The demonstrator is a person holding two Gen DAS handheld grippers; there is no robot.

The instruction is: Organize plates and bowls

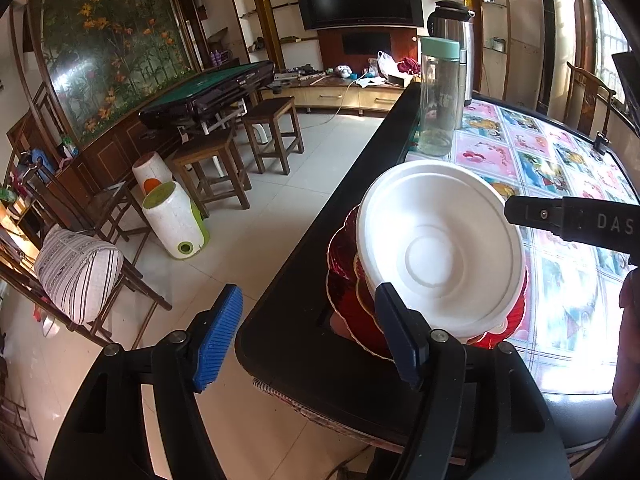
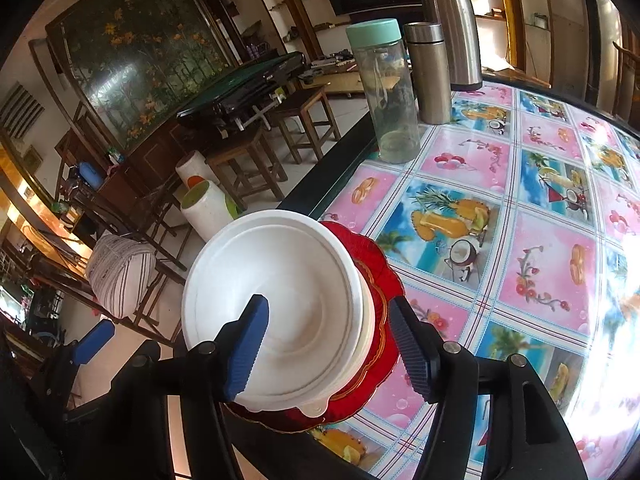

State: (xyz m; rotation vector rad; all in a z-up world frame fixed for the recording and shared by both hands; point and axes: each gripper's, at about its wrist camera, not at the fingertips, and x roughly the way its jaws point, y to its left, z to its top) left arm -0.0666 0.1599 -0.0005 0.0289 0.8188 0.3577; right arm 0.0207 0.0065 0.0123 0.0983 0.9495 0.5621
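A stack of white foam bowls (image 1: 440, 248) (image 2: 288, 280) sits on scalloped red plates (image 1: 348, 304) (image 2: 376, 264) at the corner of a table with a fruit-print cloth (image 1: 540, 152) (image 2: 540, 240). My left gripper (image 1: 308, 336) is open just short of the stack. Its right finger is in front of the bowls' near rim, and its left finger hangs past the table edge over the floor. My right gripper (image 2: 330, 348) is open too, its jaws straddling the near wall of the top bowl. One of its black fingers (image 1: 532, 212) reaches toward the bowl rim in the left wrist view.
A clear bottle with a mint lid (image 1: 438, 100) (image 2: 390, 92), a steel flask (image 2: 430, 72) and a steel thermos jug (image 2: 452, 24) stand along the table's far edge. Left of the table, on the floor, are wooden stools (image 1: 276, 128), white bins (image 1: 176, 220) and a chair with a striped cushion (image 1: 80, 276).
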